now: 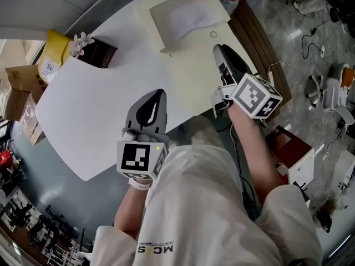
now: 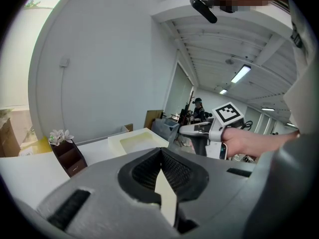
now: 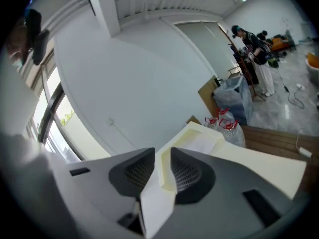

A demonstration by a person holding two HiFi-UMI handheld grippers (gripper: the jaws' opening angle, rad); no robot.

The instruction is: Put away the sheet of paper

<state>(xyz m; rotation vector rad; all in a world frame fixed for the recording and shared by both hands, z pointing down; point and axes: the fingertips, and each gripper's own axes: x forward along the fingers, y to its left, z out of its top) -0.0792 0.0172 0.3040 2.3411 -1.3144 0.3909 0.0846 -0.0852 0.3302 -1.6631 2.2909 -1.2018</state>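
Though the shirt's (image 1: 194, 204) print is unreadable, the right gripper (image 3: 158, 151) sits half-spread astride the tray's (image 1: 183, 76) edge; left gripper (image 2: 160, 151) pressed together.

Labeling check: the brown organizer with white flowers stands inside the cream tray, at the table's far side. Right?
Not quite. The brown organizer with the white flowers is not inside the cream tray. It stands on the bare white table, apart from the tray and to its left, at the table's far side. The head view shows it.
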